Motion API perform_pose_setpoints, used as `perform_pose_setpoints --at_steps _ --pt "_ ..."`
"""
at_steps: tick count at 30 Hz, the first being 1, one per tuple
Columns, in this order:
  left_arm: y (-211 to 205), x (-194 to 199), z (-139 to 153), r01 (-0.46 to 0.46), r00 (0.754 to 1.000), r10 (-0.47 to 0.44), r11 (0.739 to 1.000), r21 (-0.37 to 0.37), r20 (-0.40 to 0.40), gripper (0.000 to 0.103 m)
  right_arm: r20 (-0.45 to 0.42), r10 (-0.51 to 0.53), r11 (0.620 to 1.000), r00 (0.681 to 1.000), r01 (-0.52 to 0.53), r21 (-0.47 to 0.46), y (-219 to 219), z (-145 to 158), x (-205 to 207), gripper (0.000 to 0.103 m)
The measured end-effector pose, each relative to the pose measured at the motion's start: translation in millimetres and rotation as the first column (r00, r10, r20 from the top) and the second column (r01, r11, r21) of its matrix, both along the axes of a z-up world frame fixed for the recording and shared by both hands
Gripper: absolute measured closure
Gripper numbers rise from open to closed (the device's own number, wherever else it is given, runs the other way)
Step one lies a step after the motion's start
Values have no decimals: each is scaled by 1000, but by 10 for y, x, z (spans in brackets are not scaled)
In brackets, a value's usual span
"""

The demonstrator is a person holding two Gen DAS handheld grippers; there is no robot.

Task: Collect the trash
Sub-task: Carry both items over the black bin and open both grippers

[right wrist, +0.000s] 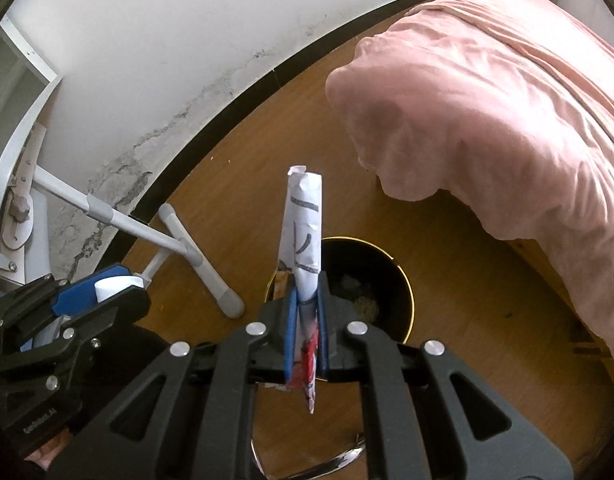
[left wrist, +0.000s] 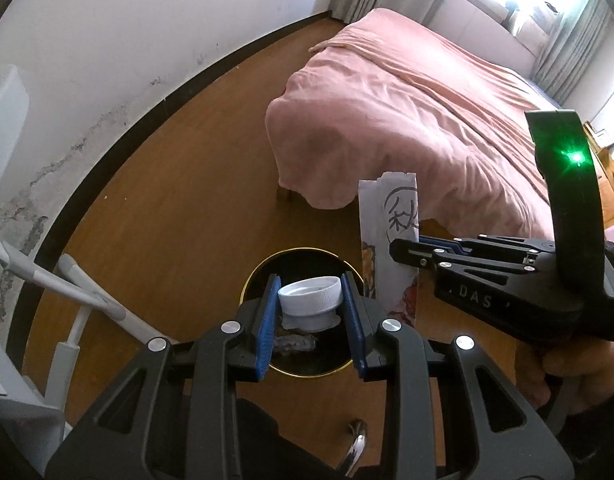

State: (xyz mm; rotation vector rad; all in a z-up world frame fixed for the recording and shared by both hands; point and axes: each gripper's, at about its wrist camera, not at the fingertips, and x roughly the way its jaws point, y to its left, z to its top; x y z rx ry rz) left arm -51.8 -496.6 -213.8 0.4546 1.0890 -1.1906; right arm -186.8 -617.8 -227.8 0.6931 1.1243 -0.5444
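My left gripper is shut on a white ribbed plastic cap and holds it right above a round black bin with a gold rim. Crumpled trash lies inside the bin. My right gripper is shut on a folded paper wrapper with black writing, upright, above the near left rim of the bin. In the left wrist view the right gripper sits to the right of the bin, holding the wrapper. The left gripper with the cap shows at left in the right wrist view.
A bed with a pink cover stands right of the bin on the wooden floor. A white metal stand's legs lie on the floor by the stained white wall. A chrome piece is near the bottom.
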Motion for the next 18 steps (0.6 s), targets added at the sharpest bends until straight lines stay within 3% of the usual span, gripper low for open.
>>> perform_pose_setpoints --at_steps 4,6,8,18 --pt "-23 13 -38 2 1000 -2 1000 9 -8 73 -13 6 1000 1000 -6 9 -15 -46 21 94" --pt "-43 14 -80 3 1000 -3 1000 15 -16 73 -12 0 1000 1000 0 5 -18 -37 24 85" --pt "-35 11 -91 6 1000 -6 1000 19 -18 73 4 -13 1000 1000 13 -15 -22 9 5 44" --pt "-123 -62 -175 27 999 -26 999 34 -30 73 32 -45 996 998 48 -77 -72 172 -67 42"
